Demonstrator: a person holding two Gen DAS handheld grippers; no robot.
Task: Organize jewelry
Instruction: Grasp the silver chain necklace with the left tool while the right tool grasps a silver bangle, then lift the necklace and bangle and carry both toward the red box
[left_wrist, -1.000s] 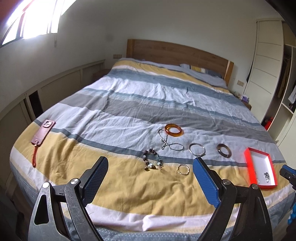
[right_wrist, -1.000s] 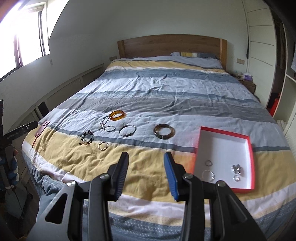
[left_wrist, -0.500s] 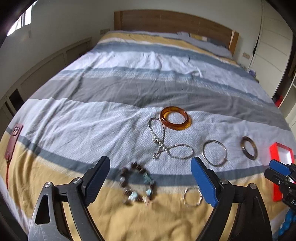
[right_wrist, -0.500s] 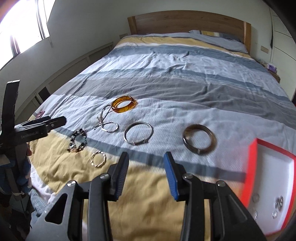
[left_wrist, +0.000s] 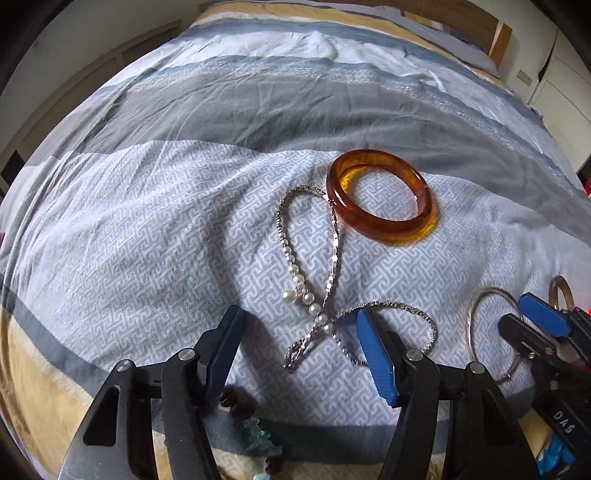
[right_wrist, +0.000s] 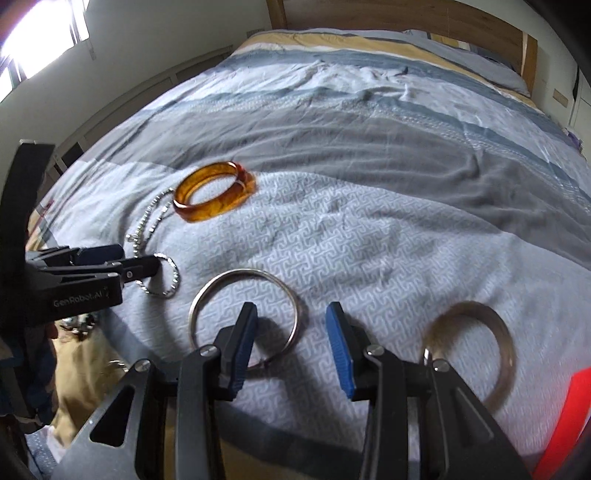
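Your bed (left_wrist: 155, 206) fills both views, jewelry lying loose on the quilt. Only your left view shows the necklace (left_wrist: 317, 280) beneath your left tongs (left_wrist: 295, 354), spread but just narrowing, empty. Your right tongs (right_wrist: 291, 339) stand spread, empty, over the silver bangle (right_wrist: 207, 295); only there the red box (right_wrist: 569, 417) shows.

An amber bangle (left_wrist: 382, 201) lies flat on the bed, upper centre of the left view. A silver chain with pearls (left_wrist: 314, 295), looped and crossed over itself, lies just left of and below it. In the right view a thin silver hoop bangle (right_wrist: 243, 317) lies flat at lower centre, a thicker grey-brown bangle (right_wrist: 476, 339) at lower right. Dark and teal beads (left_wrist: 255, 432) show at the left view's bottom edge.
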